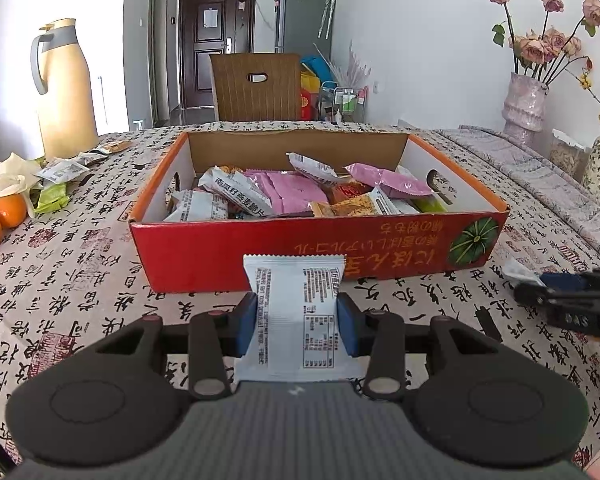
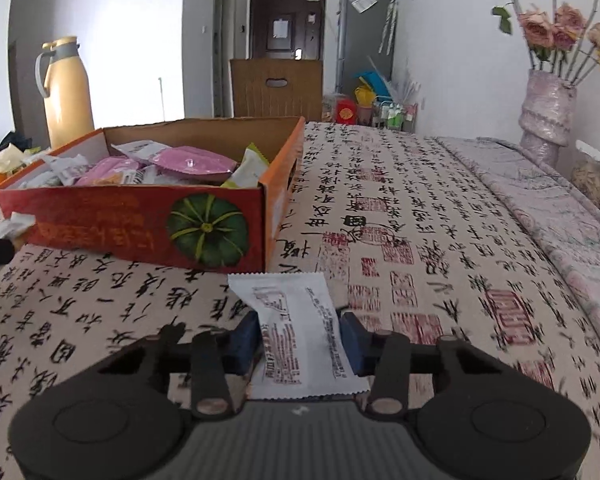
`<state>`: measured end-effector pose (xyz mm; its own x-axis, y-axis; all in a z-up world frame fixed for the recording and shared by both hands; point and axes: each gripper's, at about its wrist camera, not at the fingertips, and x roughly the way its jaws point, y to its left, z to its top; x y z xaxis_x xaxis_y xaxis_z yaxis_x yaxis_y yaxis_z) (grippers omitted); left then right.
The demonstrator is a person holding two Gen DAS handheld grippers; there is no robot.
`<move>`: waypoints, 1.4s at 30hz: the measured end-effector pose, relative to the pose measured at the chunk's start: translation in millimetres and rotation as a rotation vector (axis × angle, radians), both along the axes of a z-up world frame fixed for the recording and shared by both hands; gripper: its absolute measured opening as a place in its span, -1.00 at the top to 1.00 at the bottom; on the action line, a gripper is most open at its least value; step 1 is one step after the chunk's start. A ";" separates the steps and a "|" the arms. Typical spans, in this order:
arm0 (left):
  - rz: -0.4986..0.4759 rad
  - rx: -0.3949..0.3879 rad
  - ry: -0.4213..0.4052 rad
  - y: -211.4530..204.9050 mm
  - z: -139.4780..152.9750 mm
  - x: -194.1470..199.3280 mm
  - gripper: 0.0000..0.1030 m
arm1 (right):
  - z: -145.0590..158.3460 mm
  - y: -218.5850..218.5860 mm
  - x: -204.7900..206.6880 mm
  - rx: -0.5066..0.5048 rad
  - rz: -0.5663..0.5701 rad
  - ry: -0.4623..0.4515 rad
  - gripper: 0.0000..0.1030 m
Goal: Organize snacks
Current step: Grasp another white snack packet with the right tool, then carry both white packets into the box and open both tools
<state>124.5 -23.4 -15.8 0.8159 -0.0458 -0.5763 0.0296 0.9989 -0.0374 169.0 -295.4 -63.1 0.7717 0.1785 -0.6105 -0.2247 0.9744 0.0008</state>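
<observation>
A red cardboard box with a green pumpkin picture holds several snack packets; it also shows in the right wrist view. My left gripper is shut on a white snack packet, held upright just in front of the box's near wall. My right gripper is shut on another white snack packet, near the box's right front corner. The right gripper also shows at the right edge of the left wrist view.
The table has a calligraphy-print cloth. A beige thermos, oranges and loose snack packets sit at the far left. A vase of flowers and jars stand at the right. A wooden chair stands behind the table.
</observation>
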 end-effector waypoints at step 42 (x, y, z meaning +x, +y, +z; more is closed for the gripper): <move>0.069 0.032 -0.180 11.4 67.3 108.6 0.18 | 77.9 103.1 95.4 0.168 0.073 -0.242 0.22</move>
